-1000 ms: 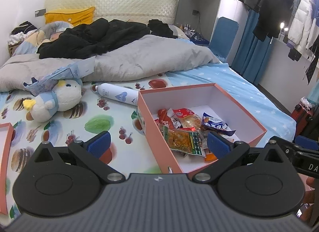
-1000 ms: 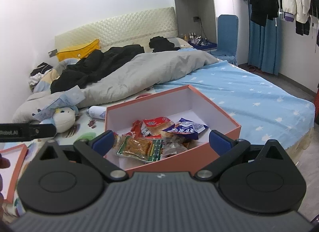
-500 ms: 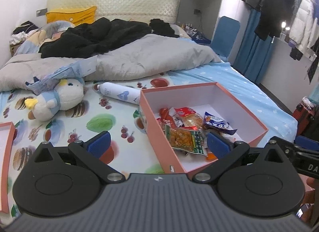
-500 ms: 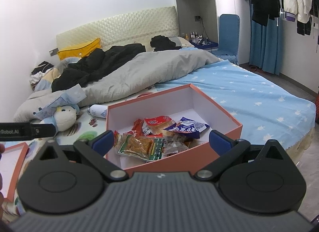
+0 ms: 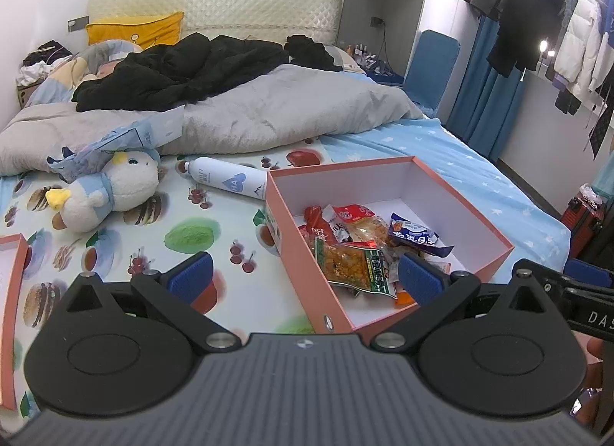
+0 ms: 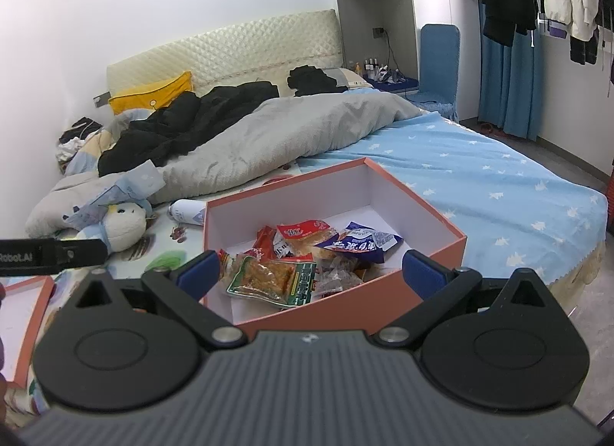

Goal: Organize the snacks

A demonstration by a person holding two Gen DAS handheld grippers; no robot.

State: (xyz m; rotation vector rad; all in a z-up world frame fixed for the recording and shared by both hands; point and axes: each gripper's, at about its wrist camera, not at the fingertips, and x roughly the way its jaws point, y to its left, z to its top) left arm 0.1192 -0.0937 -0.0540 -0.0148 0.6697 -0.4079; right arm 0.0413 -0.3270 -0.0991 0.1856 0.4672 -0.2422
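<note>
While both tools hover above the bed point(image 5: 479, 173), the left gripper point(image 5: 305, 279) has its blue-padded fingers point(image 5: 190, 279) spread wide with nothing between them, and the right gripper point(image 6: 311, 271) is likewise spread wide and empty. Neither touches anything. The snacks point(image 6: 307, 254) lie in a loose heap inside the open salmon-pink box point(image 5: 466, 212), which sits on the bed at the edge of the fruit-print sheet point(image 5: 184, 238); a green-and-orange packet point(image 5: 355, 263) lies on top at the near side, a blue packet point(image 5: 412, 235) toward the right. A white bottle point(image 5: 226, 179) rests just behind the box's far left corner, and a plush toy point(image 5: 111, 192) lies well apart to the left. Compared with a second ago, the left view has drifted slightly leftward and back, so the box sits a touch further right in frame; the fingers' spread and the snacks' arrangement are unchanged.
</note>
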